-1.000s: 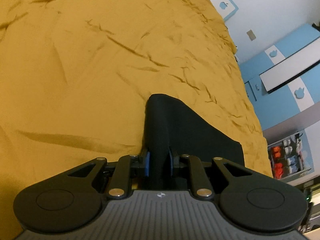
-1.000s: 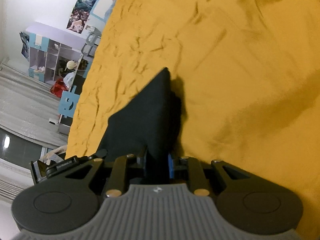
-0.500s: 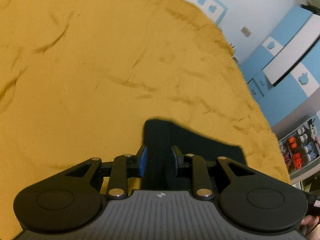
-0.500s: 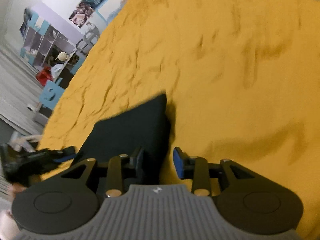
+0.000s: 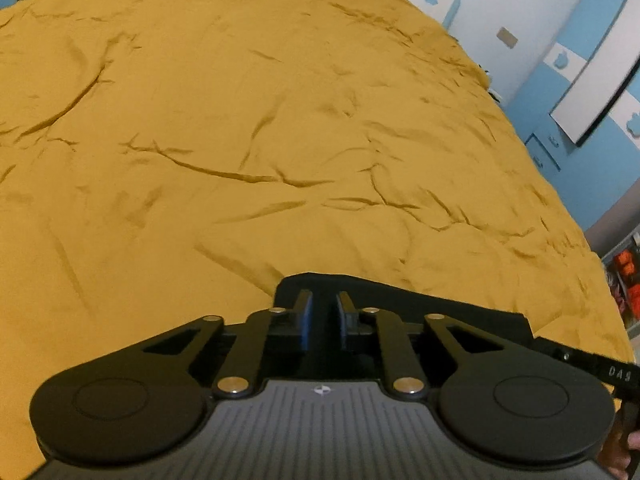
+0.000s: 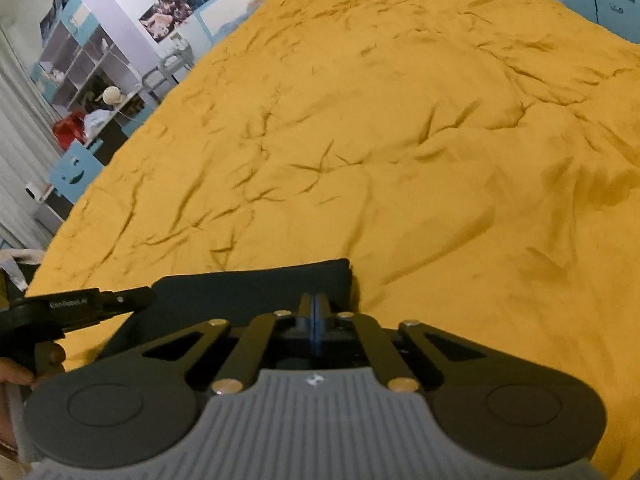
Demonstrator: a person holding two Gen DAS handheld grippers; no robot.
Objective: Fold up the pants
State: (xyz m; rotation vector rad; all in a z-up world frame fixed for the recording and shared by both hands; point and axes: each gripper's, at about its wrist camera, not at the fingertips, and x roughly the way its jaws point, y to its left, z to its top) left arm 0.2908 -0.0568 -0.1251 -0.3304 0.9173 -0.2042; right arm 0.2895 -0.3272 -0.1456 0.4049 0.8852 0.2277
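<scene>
Black pants (image 5: 400, 304) are lying folded on the near edge of the yellow bed (image 5: 280, 120). My left gripper (image 5: 322, 316) is hovering over their left corner, jaws closing, not pinching the cloth. My right gripper (image 6: 316, 312) is sitting clenched, empty, above the right corner of the pants (image 6: 248, 284).

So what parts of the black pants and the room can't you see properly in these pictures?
- Pants: near half hidden behind the left gripper in the left wrist view, so how neatly they're folded is unknown.
- Pants: near edge covered by the shut right gripper in the right wrist view.
- Shelf items: too small to name.
- Person's hand: cut off by the edge.
</scene>
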